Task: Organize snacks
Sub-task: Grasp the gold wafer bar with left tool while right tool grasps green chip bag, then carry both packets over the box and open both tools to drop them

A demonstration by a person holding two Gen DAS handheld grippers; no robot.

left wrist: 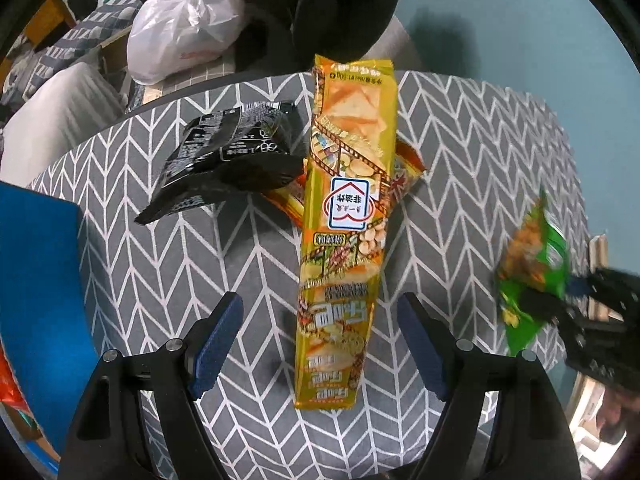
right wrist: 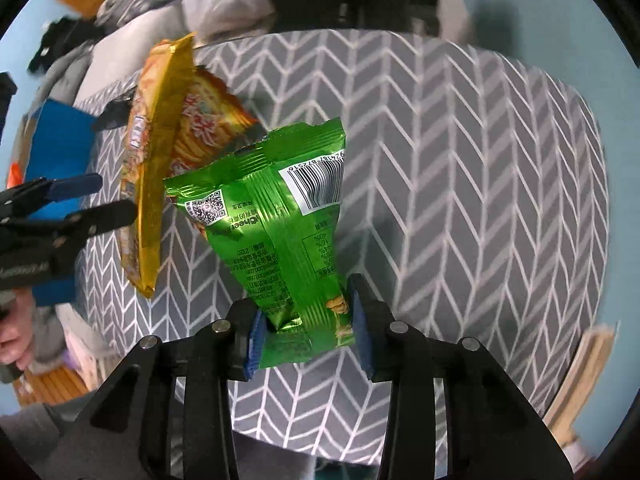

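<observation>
A long yellow snack pack (left wrist: 344,236) lies on the grey chevron tablecloth (left wrist: 168,264), running away from my left gripper (left wrist: 320,344), which is open and straddles its near end. It also shows in the right wrist view (right wrist: 154,168). A black snack bag (left wrist: 228,160) lies to its left, and an orange pack (left wrist: 406,174) lies under it; the orange pack also shows in the right wrist view (right wrist: 208,124). My right gripper (right wrist: 306,336) is shut on a green snack bag (right wrist: 280,220) and holds it above the table; the bag appears blurred at the right of the left wrist view (left wrist: 532,272).
A blue box (left wrist: 40,280) stands at the table's left edge. A white plastic bag (left wrist: 184,24) and a dark chair (left wrist: 344,4) are beyond the far edge. The left gripper (right wrist: 108,200) shows at the left of the right wrist view.
</observation>
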